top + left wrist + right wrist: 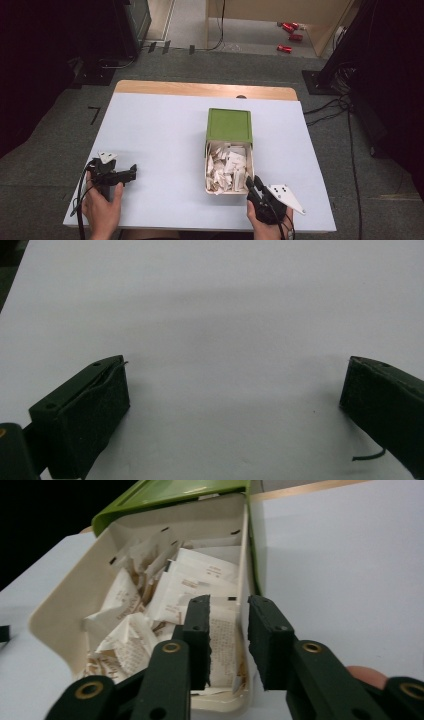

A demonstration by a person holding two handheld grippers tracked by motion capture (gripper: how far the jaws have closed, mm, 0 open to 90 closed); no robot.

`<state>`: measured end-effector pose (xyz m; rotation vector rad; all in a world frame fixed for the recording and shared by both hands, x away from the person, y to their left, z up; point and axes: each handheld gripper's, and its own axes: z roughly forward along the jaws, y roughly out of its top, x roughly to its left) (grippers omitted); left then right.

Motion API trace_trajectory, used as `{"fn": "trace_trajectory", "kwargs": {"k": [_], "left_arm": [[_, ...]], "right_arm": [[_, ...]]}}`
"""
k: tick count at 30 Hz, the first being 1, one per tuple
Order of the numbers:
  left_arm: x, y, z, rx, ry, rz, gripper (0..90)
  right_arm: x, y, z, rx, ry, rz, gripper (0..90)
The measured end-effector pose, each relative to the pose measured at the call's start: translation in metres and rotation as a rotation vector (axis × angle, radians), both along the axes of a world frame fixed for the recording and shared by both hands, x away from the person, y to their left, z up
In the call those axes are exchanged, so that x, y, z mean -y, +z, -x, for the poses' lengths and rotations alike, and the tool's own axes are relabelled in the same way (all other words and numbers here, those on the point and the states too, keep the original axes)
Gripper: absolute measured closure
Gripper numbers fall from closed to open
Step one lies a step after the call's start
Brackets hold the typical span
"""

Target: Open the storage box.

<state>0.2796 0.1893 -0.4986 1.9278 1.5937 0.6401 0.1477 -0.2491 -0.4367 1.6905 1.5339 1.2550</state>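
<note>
White paper packets (200, 587) heaped loose in box (208, 167); right gripper (254, 186) fingers released, straddling near-right box wall; risk: pinching wall, dragging box. Left gripper (131, 172) fingers released, empty.

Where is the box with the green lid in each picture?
High view: the box sits right of the middle of the table, its green lid at the far end.
Left gripper view: bare table lies between the tongs, no box here.
Right gripper view: the box is upper left, just ahead of the right tongs.
Shared landmark: the pale table top.
</note>
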Motion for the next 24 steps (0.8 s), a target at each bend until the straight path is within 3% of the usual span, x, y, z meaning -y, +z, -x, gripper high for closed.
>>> {"fn": "trace_trajectory", "kwargs": {"k": [3, 12, 24], "left_arm": [[0.000, 0.000, 0.000, 0.000, 0.000, 0.000, 0.0], [0.000, 0.000, 0.000, 0.000, 0.000, 0.000, 0.0], [0.000, 0.000, 0.000, 0.000, 0.000, 0.000, 0.0]], "right_arm": [[-0.002, 0.004, 0.001, 0.001, 0.017, -0.005, 60.8], [-0.011, 0.013, 0.001, -0.019, -0.003, 0.053, 38.0], [-0.028, 0.028, 0.002, 0.015, 0.026, 0.066, 31.7]]}}
